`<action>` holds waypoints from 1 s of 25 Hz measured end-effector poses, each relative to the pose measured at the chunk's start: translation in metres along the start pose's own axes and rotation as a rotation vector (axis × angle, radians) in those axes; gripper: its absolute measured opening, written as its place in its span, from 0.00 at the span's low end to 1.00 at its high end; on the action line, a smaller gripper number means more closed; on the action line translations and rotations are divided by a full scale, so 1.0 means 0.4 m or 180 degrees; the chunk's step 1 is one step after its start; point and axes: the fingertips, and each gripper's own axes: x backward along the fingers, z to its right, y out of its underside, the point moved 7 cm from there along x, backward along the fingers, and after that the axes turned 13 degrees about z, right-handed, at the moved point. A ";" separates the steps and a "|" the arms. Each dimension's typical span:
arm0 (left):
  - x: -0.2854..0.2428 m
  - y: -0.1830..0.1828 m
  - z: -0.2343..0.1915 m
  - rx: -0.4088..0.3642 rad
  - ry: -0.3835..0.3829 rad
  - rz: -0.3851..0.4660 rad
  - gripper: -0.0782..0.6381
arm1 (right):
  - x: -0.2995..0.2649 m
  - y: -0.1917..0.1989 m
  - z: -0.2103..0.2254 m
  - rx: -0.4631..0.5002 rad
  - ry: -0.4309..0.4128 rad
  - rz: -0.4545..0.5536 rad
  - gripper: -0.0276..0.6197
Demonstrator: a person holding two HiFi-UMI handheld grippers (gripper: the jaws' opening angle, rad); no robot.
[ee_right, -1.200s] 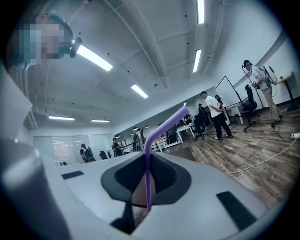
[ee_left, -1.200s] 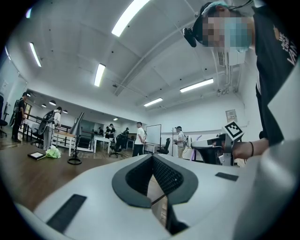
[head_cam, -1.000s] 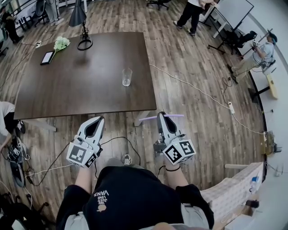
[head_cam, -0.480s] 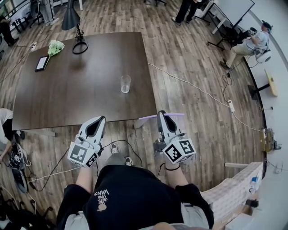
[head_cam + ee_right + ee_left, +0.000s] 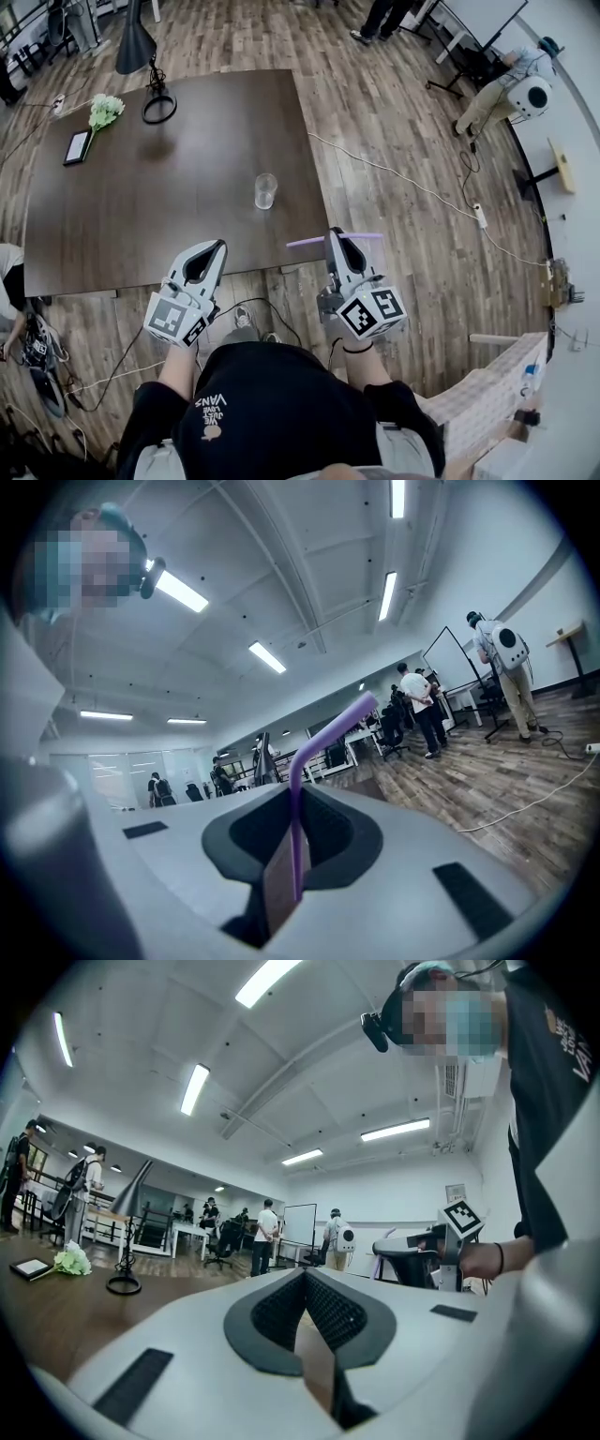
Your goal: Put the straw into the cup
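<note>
Distance to the cup [image 5: 265, 190] has shrunk over the last second: the whole table [image 5: 141, 216] has slid nearer in the head view, and both grippers, which hung over bare floor [image 5: 412, 112] short of the near edge, now have their tips just over that edge. The grip itself has not changed. The right gripper [image 5: 335, 234] is clamped on the purple straw [image 5: 309, 242], which lies crosswise and roughly level, one end poking toward the left gripper [image 5: 214, 247]. The right gripper view shows the straw pinched between the pads with its bent end slanting off beyond them. The left gripper has its jaws closed together with nothing between them.

This reads as the approach, not the insertion. The cup stands upright and empty on the table, ahead of the gap between the two grippers and well apart from both. The straw will likely have to be tipped on end before it can go in.

Room is generous: the table top around the cup is bare, and the lamp [image 5: 141, 56], flowers [image 5: 103, 111] and tablet [image 5: 76, 147] sit off at the far left corner. The cup stands nearer the table's right edge, beyond which a cable [image 5: 403, 178] crosses the floor
</note>
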 end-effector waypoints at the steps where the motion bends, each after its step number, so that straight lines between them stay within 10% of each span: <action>1: -0.006 0.000 -0.012 0.0005 0.0021 -0.0003 0.12 | -0.010 0.002 -0.001 0.0003 0.0014 0.0011 0.11; 25: -0.178 0.019 -0.147 0.0051 0.0190 -0.0042 0.12 | -0.190 -0.003 0.063 0.0015 0.0070 0.0052 0.11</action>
